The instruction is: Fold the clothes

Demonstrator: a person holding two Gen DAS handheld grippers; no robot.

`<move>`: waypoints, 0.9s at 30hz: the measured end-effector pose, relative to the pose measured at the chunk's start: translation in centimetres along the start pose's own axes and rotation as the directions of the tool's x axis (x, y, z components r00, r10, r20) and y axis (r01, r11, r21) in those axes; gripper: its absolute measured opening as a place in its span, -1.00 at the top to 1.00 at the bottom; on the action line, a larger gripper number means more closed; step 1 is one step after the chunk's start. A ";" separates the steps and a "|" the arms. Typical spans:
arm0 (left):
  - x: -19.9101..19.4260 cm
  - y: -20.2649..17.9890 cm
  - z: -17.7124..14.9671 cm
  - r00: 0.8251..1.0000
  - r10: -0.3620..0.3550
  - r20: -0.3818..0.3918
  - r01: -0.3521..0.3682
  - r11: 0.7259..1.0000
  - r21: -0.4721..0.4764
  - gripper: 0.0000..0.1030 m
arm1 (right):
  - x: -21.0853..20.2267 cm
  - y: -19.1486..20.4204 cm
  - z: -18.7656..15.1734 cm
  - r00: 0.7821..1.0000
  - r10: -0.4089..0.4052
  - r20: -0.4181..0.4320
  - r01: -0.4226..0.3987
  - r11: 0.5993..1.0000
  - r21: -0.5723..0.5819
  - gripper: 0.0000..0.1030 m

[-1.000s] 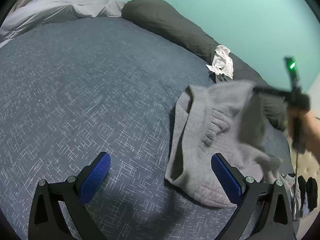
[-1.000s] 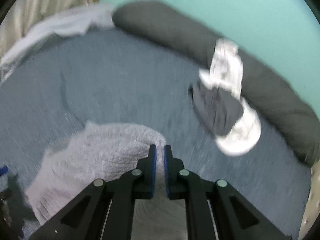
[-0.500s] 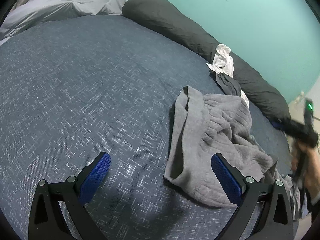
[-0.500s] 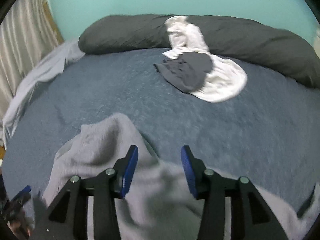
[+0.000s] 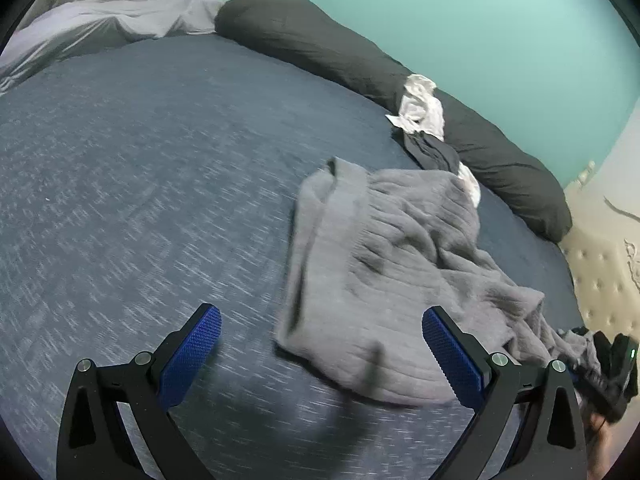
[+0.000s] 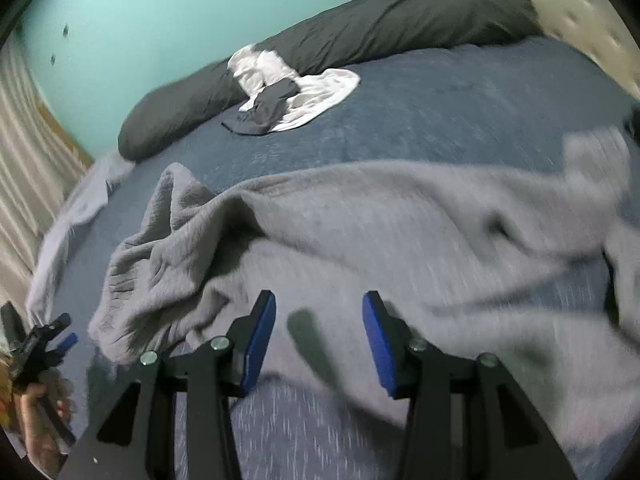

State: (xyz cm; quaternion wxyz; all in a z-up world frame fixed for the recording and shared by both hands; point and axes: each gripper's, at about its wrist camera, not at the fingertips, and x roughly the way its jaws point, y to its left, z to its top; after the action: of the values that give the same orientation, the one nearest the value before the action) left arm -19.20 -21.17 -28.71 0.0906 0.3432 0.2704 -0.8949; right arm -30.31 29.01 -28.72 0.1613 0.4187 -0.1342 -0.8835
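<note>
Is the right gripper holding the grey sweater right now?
No, the right gripper is open above the grey sweater, nothing pinched between its fingers.

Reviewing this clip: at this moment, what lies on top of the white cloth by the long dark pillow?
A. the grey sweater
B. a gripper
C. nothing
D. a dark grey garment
D: in the right wrist view a dark grey garment lies across the white cloth against the pillow, apart from the grey sweater nearer the camera.

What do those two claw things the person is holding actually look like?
Each is a black frame with silver bolts and two flat fingers faced with textured blue pads. The left gripper and right gripper look alike. One shows a small green light.
</note>
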 end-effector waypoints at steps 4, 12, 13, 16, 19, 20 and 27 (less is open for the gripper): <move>0.4 -2.5 -1.1 1.000 -0.023 -0.010 0.024 0.999 0.047 -0.99 | -2.0 -1.8 -3.5 0.999 0.031 0.028 -0.033 0.996 0.082 -0.03; 1.2 -7.7 -3.3 0.999 -0.021 -0.045 0.028 0.985 0.171 -0.99 | -3.5 -3.4 -6.0 0.997 0.048 0.067 -0.058 0.986 0.154 -0.04; 1.3 -8.3 -3.6 0.999 -0.019 -0.049 0.028 0.983 0.184 -0.99 | -3.5 -3.7 -5.9 0.997 0.043 0.066 -0.053 0.986 0.160 -0.04; 1.5 -9.8 -4.2 0.998 -0.009 -0.055 0.021 0.976 0.217 -0.99 | -3.6 -4.3 -5.6 0.996 0.059 0.069 -0.070 0.982 0.177 -0.04; 1.5 -11.0 -4.6 0.998 -0.005 -0.056 0.019 0.969 0.244 -0.99 | -3.5 -4.6 -5.2 0.995 0.062 0.077 -0.075 0.982 0.175 -0.08; 1.5 -11.5 -4.8 0.998 -0.005 -0.056 0.019 0.967 0.255 -0.99 | -3.4 -4.7 -5.0 0.995 0.063 0.076 -0.075 0.982 0.175 -0.08; 1.8 -14.3 -6.2 0.998 0.010 -0.062 0.011 0.943 0.332 -0.99 | -3.3 -5.7 -4.9 0.993 0.091 0.076 -0.105 0.973 0.207 -0.14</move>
State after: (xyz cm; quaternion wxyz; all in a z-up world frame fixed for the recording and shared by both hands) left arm -22.00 -5.73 -27.67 0.0226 0.3817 0.1187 -0.9164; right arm -25.50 35.04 -31.50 0.1551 0.3968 -0.2528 -0.8687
